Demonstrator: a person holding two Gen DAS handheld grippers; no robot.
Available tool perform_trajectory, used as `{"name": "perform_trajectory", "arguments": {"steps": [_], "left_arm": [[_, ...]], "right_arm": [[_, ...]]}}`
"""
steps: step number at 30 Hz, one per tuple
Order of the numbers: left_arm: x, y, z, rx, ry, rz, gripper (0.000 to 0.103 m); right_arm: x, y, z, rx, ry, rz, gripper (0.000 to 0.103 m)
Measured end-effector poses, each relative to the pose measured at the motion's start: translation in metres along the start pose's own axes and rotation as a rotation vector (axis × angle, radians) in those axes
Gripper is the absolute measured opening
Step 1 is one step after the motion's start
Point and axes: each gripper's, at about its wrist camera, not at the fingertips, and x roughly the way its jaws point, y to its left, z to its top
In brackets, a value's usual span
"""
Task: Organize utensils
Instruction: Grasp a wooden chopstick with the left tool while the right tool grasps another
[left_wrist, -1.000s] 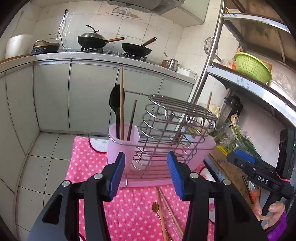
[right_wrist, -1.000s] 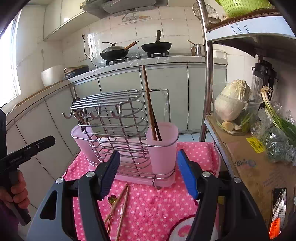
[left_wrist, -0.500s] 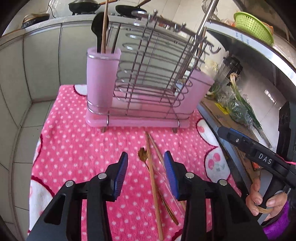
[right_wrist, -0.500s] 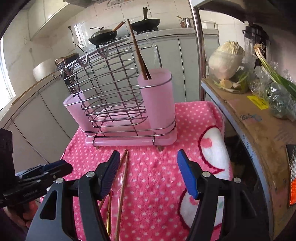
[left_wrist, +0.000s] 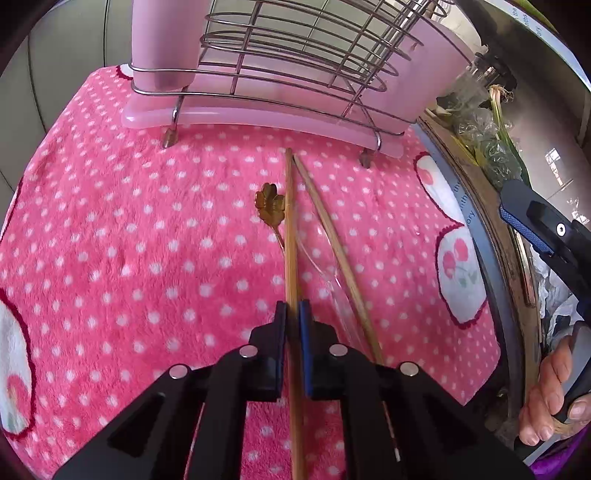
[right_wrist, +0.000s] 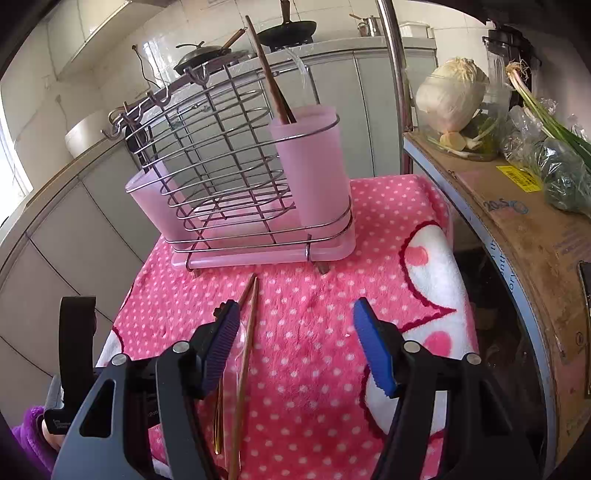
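on the pink dotted surface the left tongs have just been closing and are clamped on one chopstick, ready for lifting to the rack's pink cup; the right tongs are held wide, empty.

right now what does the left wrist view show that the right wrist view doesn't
Only the left wrist view shows the left gripper, its jaws just closed onto the left wooden chopstick on the pink dotted cloth, and the gold flower-shaped spoon end.

Only the right wrist view shows the right gripper open over the cloth with nothing between its pads, the pale cabbage in a clear tub, and the brown chopsticks standing in the pink plastic cup.

Both show the wire utensil rack, the cloth and the loose chopsticks.
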Motion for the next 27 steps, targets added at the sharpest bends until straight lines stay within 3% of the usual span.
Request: {"name": "perform_trajectory", "arguments": {"steps": [5, 9, 16, 21, 24, 27], "left_arm": [[-0.022, 0.013, -0.001, -0.039, -0.05, 0.031, 0.006], [-0.042, 0.032, -0.006, -0.089, -0.085, 0.061, 0.006], [-0.045, 0.065, -0.021, -0.146, -0.054, 0.128, 0.007], [-0.045, 0.066, -0.011, -0.117, 0.021, 0.118, 0.014], [-0.052, 0.068, 0.005, -0.081, 0.017, 0.141, 0.022], [-0.054, 0.064, 0.026, -0.043, 0.017, 0.156, 0.023]], "right_arm": [[0.014, 0.002, -0.005, 0.023, 0.059, 0.038, 0.063], [0.03, 0.008, -0.01, 0.016, 0.117, 0.051, 0.048], [0.061, 0.018, -0.014, 0.035, 0.214, 0.11, 0.029], [0.078, 0.024, -0.005, 0.056, 0.258, 0.138, 0.027], [0.083, 0.02, 0.004, 0.07, 0.265, 0.141, 0.027], [0.09, 0.016, 0.012, 0.084, 0.284, 0.144, 0.027]]}}
